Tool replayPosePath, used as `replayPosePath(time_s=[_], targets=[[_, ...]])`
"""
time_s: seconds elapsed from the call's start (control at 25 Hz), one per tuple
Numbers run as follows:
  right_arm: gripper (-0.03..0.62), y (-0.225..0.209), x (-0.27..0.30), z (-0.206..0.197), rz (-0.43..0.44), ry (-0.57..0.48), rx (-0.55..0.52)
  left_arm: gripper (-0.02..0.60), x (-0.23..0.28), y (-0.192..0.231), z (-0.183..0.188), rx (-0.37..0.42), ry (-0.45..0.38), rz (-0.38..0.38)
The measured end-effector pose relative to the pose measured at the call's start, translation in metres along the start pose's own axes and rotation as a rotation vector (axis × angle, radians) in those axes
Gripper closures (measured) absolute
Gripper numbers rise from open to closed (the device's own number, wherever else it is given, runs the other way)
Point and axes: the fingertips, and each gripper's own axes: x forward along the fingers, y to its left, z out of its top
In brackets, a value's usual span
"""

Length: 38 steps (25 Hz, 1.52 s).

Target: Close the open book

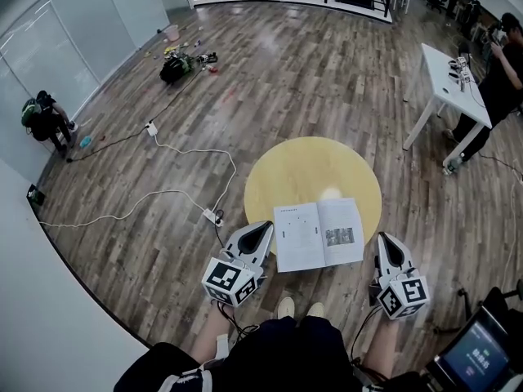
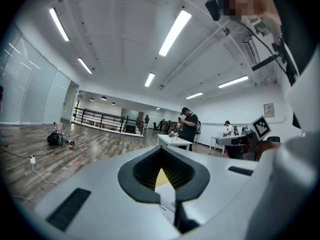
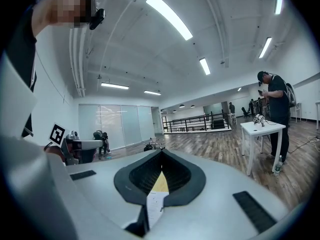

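Shut and empty, the white plastic left tongs (image 1: 263,229) sit just beside the nine-o'clock edge of the open white paper book (image 1: 319,235) — spread nine-to-three at the six-o'clock rim of the round yellow wooden desk (image 1: 302,170) — with the matching right tongs (image 1: 384,239), equally shut, slightly farther off at three o'clock.

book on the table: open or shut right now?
Open. The book lies flat on the table, two pages spread face up with the fold running between them.

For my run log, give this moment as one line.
book: open on round table | left gripper: shut, left of book | right gripper: shut, right of book
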Motion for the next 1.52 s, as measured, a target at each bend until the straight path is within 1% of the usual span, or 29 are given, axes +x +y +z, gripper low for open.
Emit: replayPosePath(time_s=[0.28, 0.52, 0.72, 1.16, 1.4, 1.52], targets=[[0.597, -0.008, 0.007, 0.001, 0.017, 0.024, -0.008, 0.583, 0.01, -0.009, 0.002, 0.01, 0.006, 0.007], [0.597, -0.013, 0.008, -0.014, 0.03, 0.066, -0.009, 0.583, 0.006, -0.006, -0.019, -0.04, 0.038, 0.038], [0.597, -0.012, 0.01, -0.031, 0.046, 0.107, -0.009, 0.583, 0.004, -0.007, -0.041, -0.061, 0.082, 0.049], [0.597, -0.018, 0.01, -0.093, 0.086, 0.223, 0.05, 0.583, 0.008, -0.022, -0.107, -0.133, 0.202, 0.042], [0.597, -0.023, 0.002, -0.142, 0.068, 0.285, 0.104, 0.583, -0.001, -0.026, -0.154, -0.173, 0.271, 0.05], [0.597, -0.025, 0.001, -0.158, 0.072, 0.305, 0.114, 0.583, -0.002, -0.028, -0.169, -0.186, 0.294, 0.053]])
